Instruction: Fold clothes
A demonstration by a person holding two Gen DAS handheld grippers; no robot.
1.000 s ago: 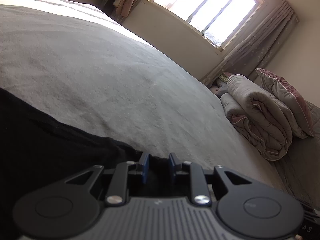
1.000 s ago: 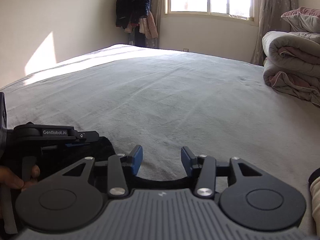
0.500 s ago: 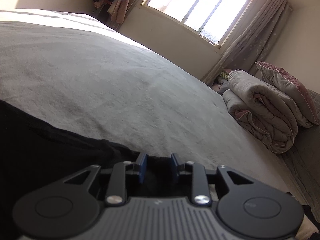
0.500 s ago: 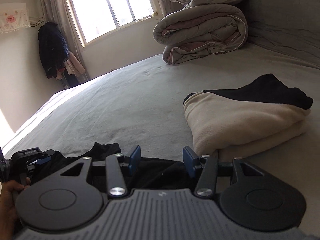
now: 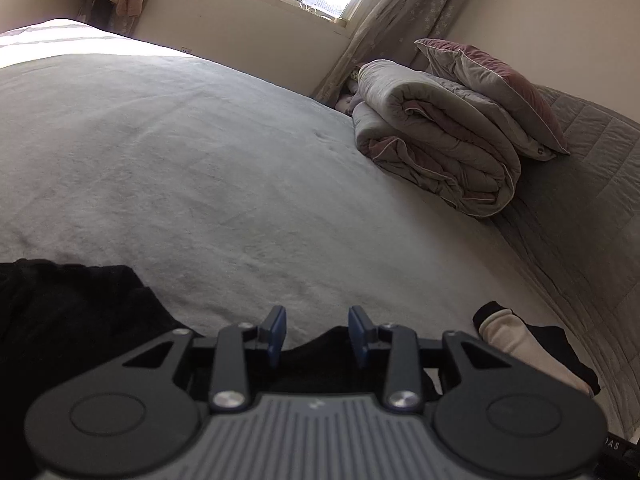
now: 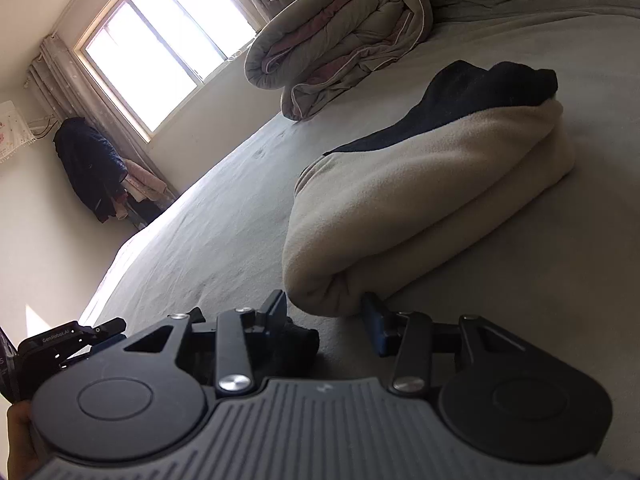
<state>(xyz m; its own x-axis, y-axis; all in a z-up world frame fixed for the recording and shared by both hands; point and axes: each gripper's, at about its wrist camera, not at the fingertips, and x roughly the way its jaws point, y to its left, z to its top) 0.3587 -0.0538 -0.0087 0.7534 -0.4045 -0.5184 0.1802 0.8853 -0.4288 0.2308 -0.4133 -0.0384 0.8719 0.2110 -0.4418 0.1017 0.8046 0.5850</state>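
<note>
A black garment (image 5: pixel 68 320) lies on the grey bed (image 5: pixel 200 152) at the near left; part of it shows under my left gripper (image 5: pixel 317 334), which is open just above it. In the right wrist view my right gripper (image 6: pixel 326 316) is open, close to a folded cream garment (image 6: pixel 420 208) with a folded black one (image 6: pixel 480 88) on top. A bit of the black garment (image 6: pixel 298 338) shows by its left finger. The folded pile also shows in the left wrist view (image 5: pixel 520 344). The left gripper shows at the lower left of the right wrist view (image 6: pixel 64 340).
A rolled grey-pink duvet (image 5: pixel 436 148) and a pillow (image 5: pixel 496 84) sit at the head of the bed. A window (image 6: pixel 160 52) with curtains is on the far wall. Dark clothes (image 6: pixel 88 168) hang in the corner.
My left gripper has opened and let go of the black garment, turning right. My right gripper has swung right and tilted toward the folded cream pile.
</note>
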